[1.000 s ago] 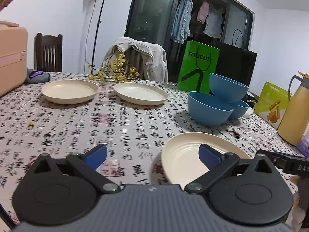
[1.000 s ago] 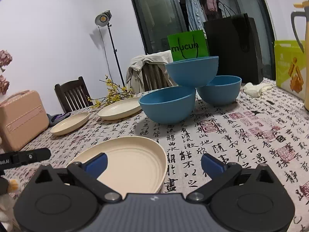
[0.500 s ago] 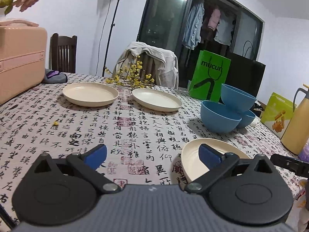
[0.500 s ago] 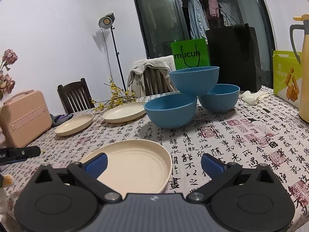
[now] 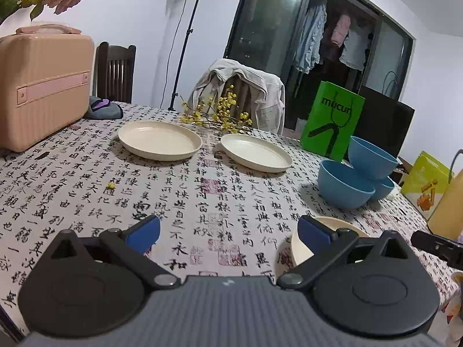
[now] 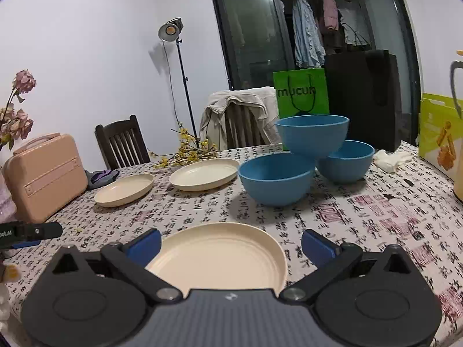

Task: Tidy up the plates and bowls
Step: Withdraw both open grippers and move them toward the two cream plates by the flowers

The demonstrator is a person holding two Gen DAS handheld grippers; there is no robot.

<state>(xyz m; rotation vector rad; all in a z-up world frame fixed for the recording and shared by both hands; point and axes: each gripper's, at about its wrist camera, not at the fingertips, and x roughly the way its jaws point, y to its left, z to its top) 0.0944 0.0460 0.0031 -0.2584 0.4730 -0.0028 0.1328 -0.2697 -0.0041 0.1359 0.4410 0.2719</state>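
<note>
nothing is tidy yet: three plates [image 6: 220,257] lie apart and the blue bowls [image 6: 276,177] sit in a wobbly pile. both the left claw [image 5: 228,232] and the right claw [image 6: 231,244] are spread wide, holding nothing.

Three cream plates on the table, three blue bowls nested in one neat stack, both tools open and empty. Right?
Not quite: the blue bowls are not nested. The right wrist view shows two bowls side by side on the table, with the third bowl perched on top across them. The rest holds: three cream plates, left tool and right tool open and empty.
</note>
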